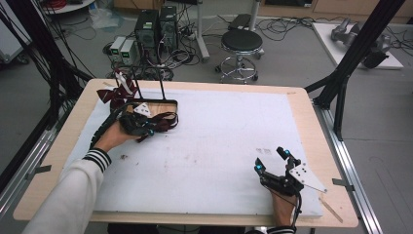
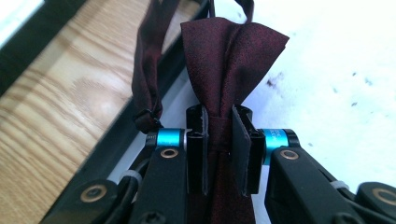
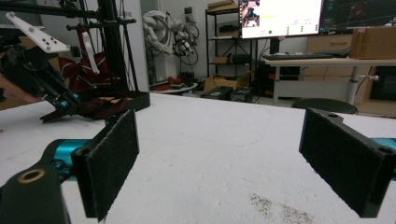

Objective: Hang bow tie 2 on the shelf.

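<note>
A dark red bow tie (image 2: 229,60) lies on the white mat beside a black-framed wooden tray (image 2: 56,102). My left gripper (image 2: 219,140) is shut on its narrow middle, and the tie's strap (image 2: 149,70) trails over the tray's edge. From the high view, the left gripper (image 1: 148,127) sits at the tray's (image 1: 160,104) near corner with the bow tie (image 1: 164,122) at its tips. My right gripper (image 1: 272,160) rests near the table's front right, open, with nothing between its pads (image 3: 112,163). The right gripper view also catches the left gripper (image 3: 60,105) far off with the bow tie (image 3: 100,108).
A second dark red bow tie (image 1: 117,92) with a white tag hangs on the black stand behind the tray. The white mat (image 1: 219,146) covers most of the wooden table. A stool (image 1: 241,41) and computer towers (image 1: 156,27) stand beyond the far edge.
</note>
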Demonstrator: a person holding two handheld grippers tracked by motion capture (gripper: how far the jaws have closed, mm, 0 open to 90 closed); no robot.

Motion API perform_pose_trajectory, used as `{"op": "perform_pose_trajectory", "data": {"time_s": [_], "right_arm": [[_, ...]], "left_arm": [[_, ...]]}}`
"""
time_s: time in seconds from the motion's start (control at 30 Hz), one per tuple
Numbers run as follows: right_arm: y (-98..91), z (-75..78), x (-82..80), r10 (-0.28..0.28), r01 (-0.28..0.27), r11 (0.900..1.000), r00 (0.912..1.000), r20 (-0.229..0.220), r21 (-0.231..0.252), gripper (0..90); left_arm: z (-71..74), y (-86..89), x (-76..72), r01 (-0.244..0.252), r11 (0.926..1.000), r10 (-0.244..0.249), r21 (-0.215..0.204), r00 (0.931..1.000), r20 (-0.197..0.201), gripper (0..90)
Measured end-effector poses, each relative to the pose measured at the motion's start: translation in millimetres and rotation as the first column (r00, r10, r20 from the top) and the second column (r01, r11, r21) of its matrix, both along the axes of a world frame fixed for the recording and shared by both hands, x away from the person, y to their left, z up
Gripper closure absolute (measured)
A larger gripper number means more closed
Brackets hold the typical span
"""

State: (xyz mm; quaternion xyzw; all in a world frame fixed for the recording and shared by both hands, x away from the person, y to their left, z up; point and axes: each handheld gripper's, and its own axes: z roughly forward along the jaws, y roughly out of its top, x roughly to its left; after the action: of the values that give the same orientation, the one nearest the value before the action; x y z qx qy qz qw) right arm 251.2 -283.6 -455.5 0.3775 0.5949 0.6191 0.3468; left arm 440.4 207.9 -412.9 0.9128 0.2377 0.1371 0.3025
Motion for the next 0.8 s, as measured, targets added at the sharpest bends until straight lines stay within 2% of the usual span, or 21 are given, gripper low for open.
{"op": "perform_pose_trajectory", "data": {"time_s": [0.1, 0.23, 0.37, 0.53, 0.7, 0.8], "right_arm": [[0.0, 0.0, 0.1, 0.001, -0.001, 1.0000, 1.0000, 0.000, 0.001, 11.3], [0.1, 0.0, 0.1, 0.000, 0.000, 1.0000, 1.0000, 0.001, -0.005, 11.3], [0.3, -0.1, 0.0, 0.000, 0.000, 1.0000, 1.0000, -0.002, -0.003, 11.3], [0.7, 0.0, -0.2, -0.002, 0.002, 1.0000, 1.0000, -0.002, -0.004, 11.3], [0.7, 0.0, -0.1, -0.003, 0.003, 1.0000, 1.0000, 0.000, -0.005, 11.3], [0.7, 0.0, -0.1, -0.003, 0.002, 1.0000, 1.0000, -0.001, -0.005, 11.3]], "left_arm": [[6.0, 4.1, -1.2, -0.014, 0.9985, 0.015, -0.053, 0.9997, 0.017, 77.1], [13.5, 7.8, -3.8, -0.020, 0.9952, 0.024, -0.096, 0.9989, 0.042, 77.1], [21.0, 11.7, -6.9, -0.023, 0.9873, 0.033, -0.157, 0.9974, 0.064, 77.1], [26.8, 13.2, -11.0, -0.022, 0.9852, 0.038, -0.170, 0.9953, 0.090, 77.1], [32.1, 15.4, -15.7, -0.022, 0.9669, 0.051, -0.254, 0.9926, 0.110, 77.1], [34.5, 15.7, -18.6, -0.016, 0.9652, 0.049, -0.261, 0.9914, 0.121, 77.1]]}}
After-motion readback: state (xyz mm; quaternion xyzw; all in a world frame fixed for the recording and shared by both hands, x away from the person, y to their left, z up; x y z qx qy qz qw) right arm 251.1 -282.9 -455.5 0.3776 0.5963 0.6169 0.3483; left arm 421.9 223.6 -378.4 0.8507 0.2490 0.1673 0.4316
